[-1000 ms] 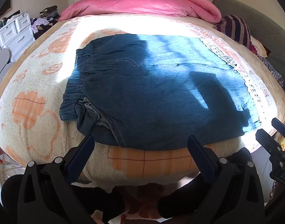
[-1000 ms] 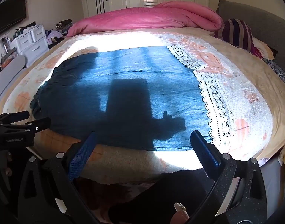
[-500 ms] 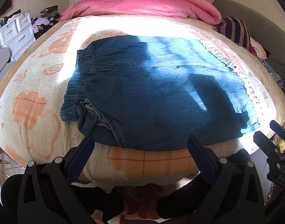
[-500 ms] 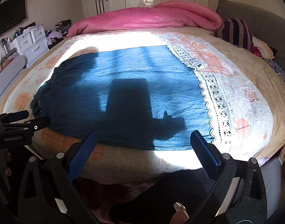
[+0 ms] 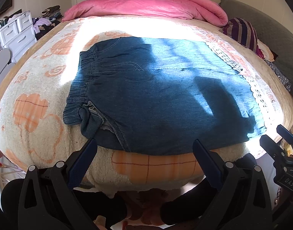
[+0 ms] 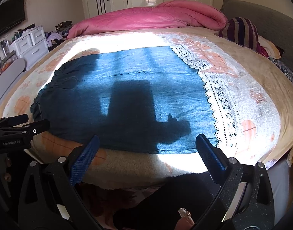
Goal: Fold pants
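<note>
Blue denim pants lie flat, lace-hemmed; left gripper and right gripper spread wide.

One pair of pants, two grippers — left, right (one pink duvet).

Blue denim pants with white lace hems; cream blanket with orange checks; pink quilt beyond.
</note>
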`<act>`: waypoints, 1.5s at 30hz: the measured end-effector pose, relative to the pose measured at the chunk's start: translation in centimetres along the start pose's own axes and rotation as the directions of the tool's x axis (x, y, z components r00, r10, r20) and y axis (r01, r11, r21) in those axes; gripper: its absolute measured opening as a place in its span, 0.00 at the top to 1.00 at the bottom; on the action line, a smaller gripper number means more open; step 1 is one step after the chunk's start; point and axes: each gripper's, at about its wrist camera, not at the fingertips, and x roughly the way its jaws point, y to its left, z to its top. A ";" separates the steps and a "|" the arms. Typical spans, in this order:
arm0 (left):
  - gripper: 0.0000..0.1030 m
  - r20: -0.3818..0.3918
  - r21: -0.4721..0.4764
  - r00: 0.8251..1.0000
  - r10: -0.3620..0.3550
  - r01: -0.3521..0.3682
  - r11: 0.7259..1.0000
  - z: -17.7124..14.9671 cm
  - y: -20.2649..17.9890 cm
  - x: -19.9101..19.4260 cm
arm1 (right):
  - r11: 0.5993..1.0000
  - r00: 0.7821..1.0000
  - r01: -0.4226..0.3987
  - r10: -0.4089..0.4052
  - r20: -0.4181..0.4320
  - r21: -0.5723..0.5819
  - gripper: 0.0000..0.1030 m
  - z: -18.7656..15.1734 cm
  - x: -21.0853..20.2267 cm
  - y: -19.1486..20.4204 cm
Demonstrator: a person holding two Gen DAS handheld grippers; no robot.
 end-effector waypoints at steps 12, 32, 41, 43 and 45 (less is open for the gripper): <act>0.04 0.002 0.003 1.000 -0.008 0.008 1.000 0.0 0.0 -0.3 | 1.000 1.000 0.010 -0.010 0.003 0.004 0.08 0.1 -0.1 -0.1; 0.04 0.008 0.006 1.000 -0.010 0.010 1.000 0.0 0.0 -0.4 | 1.000 1.000 0.017 -0.017 0.004 -0.004 0.08 0.1 -0.1 0.1; 0.04 0.003 -0.004 1.000 -0.017 0.017 1.000 0.2 0.5 0.0 | 1.000 1.000 0.023 -0.023 0.001 -0.015 0.08 0.4 0.2 0.2; 0.04 0.003 -0.008 1.000 -0.012 0.012 1.000 0.3 0.5 0.0 | 0.999 1.000 0.026 -0.026 0.001 -0.021 0.08 0.7 0.4 0.3; 0.04 0.005 -0.013 1.000 -0.010 0.011 1.000 0.6 0.8 0.1 | 1.000 1.000 0.020 -0.020 0.000 -0.023 0.08 1.0 0.7 0.5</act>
